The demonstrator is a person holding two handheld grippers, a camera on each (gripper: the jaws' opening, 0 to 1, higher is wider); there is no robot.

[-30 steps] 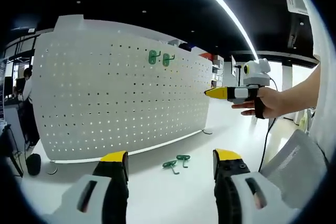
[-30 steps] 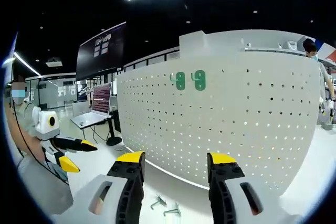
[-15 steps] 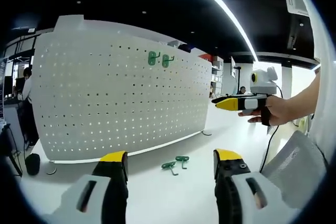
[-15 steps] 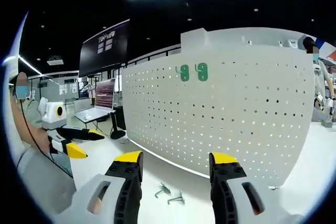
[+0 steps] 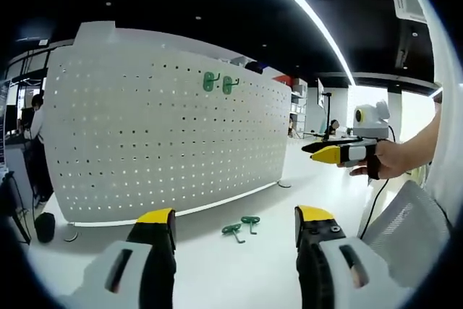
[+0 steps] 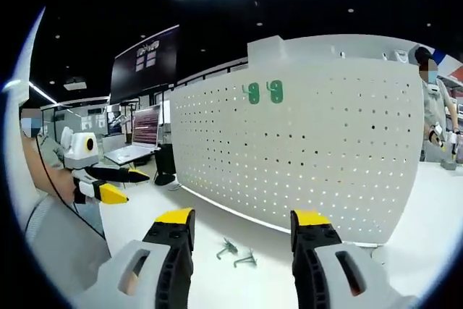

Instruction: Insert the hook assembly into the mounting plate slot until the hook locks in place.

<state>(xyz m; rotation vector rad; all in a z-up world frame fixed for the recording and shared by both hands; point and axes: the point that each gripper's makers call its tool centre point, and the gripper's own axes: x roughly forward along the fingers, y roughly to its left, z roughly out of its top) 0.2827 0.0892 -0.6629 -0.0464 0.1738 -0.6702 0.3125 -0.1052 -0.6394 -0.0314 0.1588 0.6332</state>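
A white pegboard mounting plate stands upright on a white table. Two green hooks hang side by side near its top. Two more green hooks lie on the table in front of the plate. My left gripper is open with nothing between its jaws, held back from the plate; it also appears at the left of the right gripper view. My right gripper is open and empty too, and is seen held by a hand at the right of the left gripper view.
A person stands behind the plate's edge. A laptop sits on a stand and a dark screen hangs beyond the table. A grey chair back is at the right. The white tabletop spreads in front of the plate.
My right gripper has moved down and away from the plate, to the right in the left gripper view. The right gripper view has swung so the loose hooks sit more centrally.
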